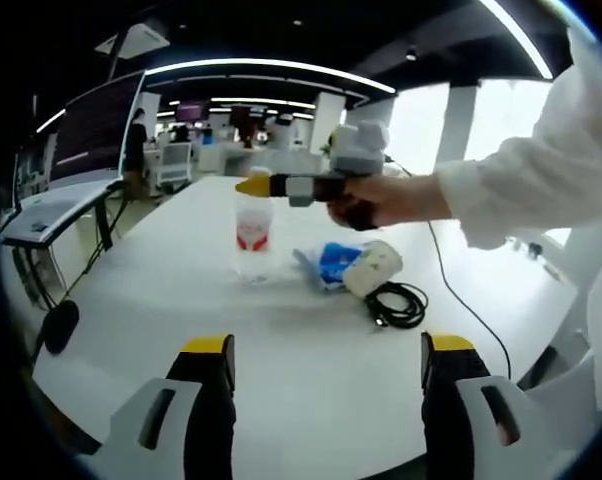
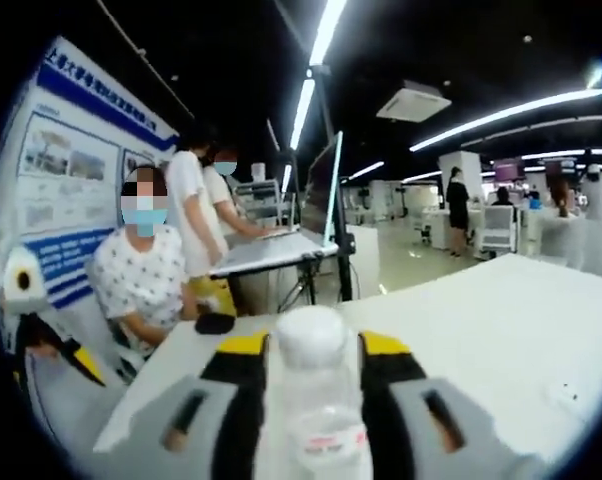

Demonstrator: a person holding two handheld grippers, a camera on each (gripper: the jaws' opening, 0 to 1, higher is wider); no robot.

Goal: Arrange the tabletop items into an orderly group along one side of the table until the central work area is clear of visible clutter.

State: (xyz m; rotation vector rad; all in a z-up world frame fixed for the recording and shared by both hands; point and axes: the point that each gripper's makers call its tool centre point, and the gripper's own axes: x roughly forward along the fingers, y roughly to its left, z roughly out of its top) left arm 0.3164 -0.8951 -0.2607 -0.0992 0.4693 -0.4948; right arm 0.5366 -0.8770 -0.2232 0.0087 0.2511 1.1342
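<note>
A clear water bottle [image 1: 252,240] with a red label stands upright near the middle of the white table [image 1: 311,370]. My right gripper [image 1: 251,185] comes in from the right, held by a hand, its yellow tips at the bottle's top. In the right gripper view the bottle [image 2: 313,390] with its white cap sits between the jaws, which press on both sides; this gripper [image 2: 313,345] is shut on it. My left gripper [image 1: 328,350] hovers open above the table's near edge with nothing between its fingers. Right of the bottle lie a blue packet [image 1: 328,262], a white cup [image 1: 374,268] on its side and a coiled black cable [image 1: 397,303].
A large screen on a stand [image 1: 91,130] rises beside the table's left side. Two people [image 2: 146,270] are beyond the table's far edge next to a wall poster. A small black object [image 2: 215,323] lies at that edge. A thin black cord [image 1: 461,300] trails off the right side.
</note>
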